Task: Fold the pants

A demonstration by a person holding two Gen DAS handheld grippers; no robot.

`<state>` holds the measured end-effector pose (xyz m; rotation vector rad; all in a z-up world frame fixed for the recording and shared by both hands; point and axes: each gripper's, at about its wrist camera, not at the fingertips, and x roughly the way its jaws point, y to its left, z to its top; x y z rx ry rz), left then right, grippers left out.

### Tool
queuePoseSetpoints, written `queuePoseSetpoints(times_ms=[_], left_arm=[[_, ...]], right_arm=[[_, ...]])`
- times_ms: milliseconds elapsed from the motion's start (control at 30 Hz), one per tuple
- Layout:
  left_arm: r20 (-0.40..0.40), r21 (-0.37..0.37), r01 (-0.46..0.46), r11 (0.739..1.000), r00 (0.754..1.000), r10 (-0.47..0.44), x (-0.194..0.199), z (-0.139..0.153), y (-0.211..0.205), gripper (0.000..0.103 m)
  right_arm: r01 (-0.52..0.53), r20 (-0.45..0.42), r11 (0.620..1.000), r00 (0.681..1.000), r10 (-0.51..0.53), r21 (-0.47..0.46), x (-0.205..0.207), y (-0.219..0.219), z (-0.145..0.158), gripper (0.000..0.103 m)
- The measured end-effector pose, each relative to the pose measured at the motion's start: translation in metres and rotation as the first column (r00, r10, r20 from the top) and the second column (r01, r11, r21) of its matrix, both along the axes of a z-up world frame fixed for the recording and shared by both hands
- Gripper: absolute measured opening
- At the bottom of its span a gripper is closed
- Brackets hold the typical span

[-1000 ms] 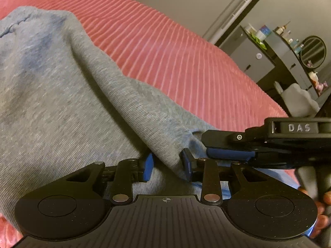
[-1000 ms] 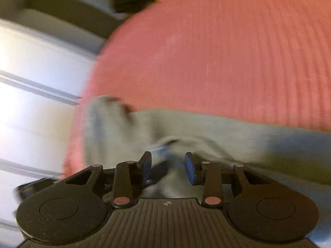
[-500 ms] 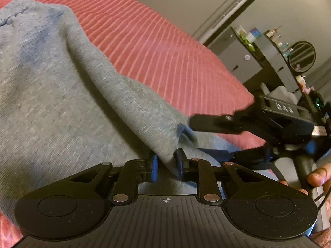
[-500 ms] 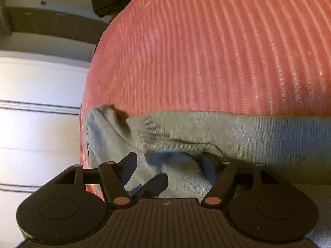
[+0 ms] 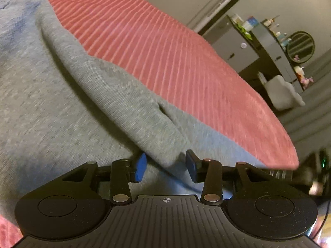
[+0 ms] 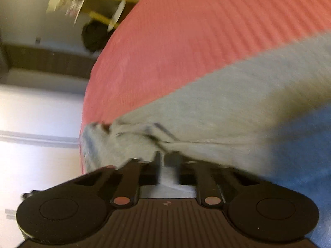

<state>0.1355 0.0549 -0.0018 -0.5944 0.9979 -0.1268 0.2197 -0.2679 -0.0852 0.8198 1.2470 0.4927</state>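
Grey knit pants lie on a pink ribbed bedspread. In the left wrist view my left gripper is open, its blue pads either side of a raised fold of the pants. In the right wrist view, which is blurred, my right gripper is shut on a bunched edge of the pants, and the cloth stretches away to the right. The pants' end hangs at the bed's left edge.
The bedspread fills the far side of both views. A grey dresser with bottles and a round mirror stands beyond the bed on the right. White cabinet doors and a dark object lie past the bed's left edge.
My left gripper has opened from around the fold. My right gripper has shut on the pants' edge and left the left wrist view. Both views have shifted.
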Motion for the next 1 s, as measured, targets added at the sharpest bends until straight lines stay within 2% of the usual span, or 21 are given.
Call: queuePoseSetpoints(times_ms=[100,167,267,333,400,467,533,567,600,633,767,867,900,933,1000], left_arm=[[-0.013,0.037,-0.015,0.999,1.0,0.015,0.007,-0.002,-0.011,0.044],[-0.013,0.052,-0.025,0.998,1.0,0.025,0.009,0.0,-0.015,0.042],[0.01,0.097,-0.009,0.995,1.0,0.008,0.009,0.0,-0.022,0.031],[0.033,0.102,-0.006,0.995,0.999,0.003,0.005,0.0,-0.022,0.019],[0.061,0.102,0.005,0.995,0.998,-0.011,0.0,0.003,-0.019,0.015],[0.086,0.084,0.007,0.996,0.996,-0.014,-0.009,0.004,-0.014,0.013],[0.1,0.069,0.01,0.998,0.995,-0.017,-0.016,0.006,-0.009,0.012],[0.103,0.064,0.011,0.998,0.994,-0.018,-0.019,0.006,-0.008,0.012],[0.108,0.063,0.012,0.998,0.994,-0.019,-0.021,0.008,-0.008,0.012],[0.115,0.062,0.011,0.998,0.993,-0.018,-0.023,0.009,-0.008,0.011],[0.12,0.064,0.008,0.998,0.993,-0.016,-0.026,0.01,-0.008,0.011],[0.133,0.068,0.016,0.998,0.991,-0.025,-0.026,0.014,-0.007,0.011],[0.138,0.072,0.016,0.997,0.99,-0.026,-0.027,0.015,-0.007,0.011],[0.139,0.073,0.014,0.997,0.99,-0.024,-0.028,0.016,-0.007,0.011],[0.144,0.086,0.015,0.996,0.989,-0.027,-0.028,0.016,-0.009,0.011]], right_arm=[[0.077,0.003,0.994,0.997,-0.078,0.079,-0.019,-0.011,-0.017,0.0],[0.086,0.016,0.992,0.996,-0.088,0.091,-0.026,-0.01,-0.02,0.0],[0.076,0.05,0.994,0.996,-0.08,0.073,-0.03,-0.006,-0.016,0.0],[0.066,0.072,0.997,0.995,-0.069,0.05,-0.03,0.001,-0.012,0.0],[0.041,0.107,0.999,0.993,-0.041,0.001,-0.027,0.003,-0.001,0.0],[0.022,0.165,0.999,0.986,-0.013,-0.049,-0.024,0.007,0.017,0.007],[0.027,0.201,0.997,0.979,-0.011,-0.077,-0.02,0.003,0.034,0.026],[0.033,0.218,0.996,0.976,-0.014,-0.082,-0.018,0.003,0.04,0.043],[0.039,0.228,0.995,0.974,-0.019,-0.088,-0.014,0.002,0.045,0.053],[0.041,0.229,0.994,0.973,-0.018,-0.098,-0.01,0.004,0.049,0.054],[0.025,0.178,0.994,0.984,-0.006,-0.104,0.01,0.012,0.049,0.054],[0.007,0.121,0.997,0.993,0.002,-0.075,0.024,0.017,0.045,0.054],[-0.017,0.103,1.0,0.995,0.019,-0.025,0.028,0.021,0.044,0.055],[-0.044,0.063,0.997,0.997,0.04,0.062,0.032,0.025,0.042,0.055],[-0.069,0.002,0.986,0.998,0.07,0.15,0.039,0.037,0.037,0.055]])
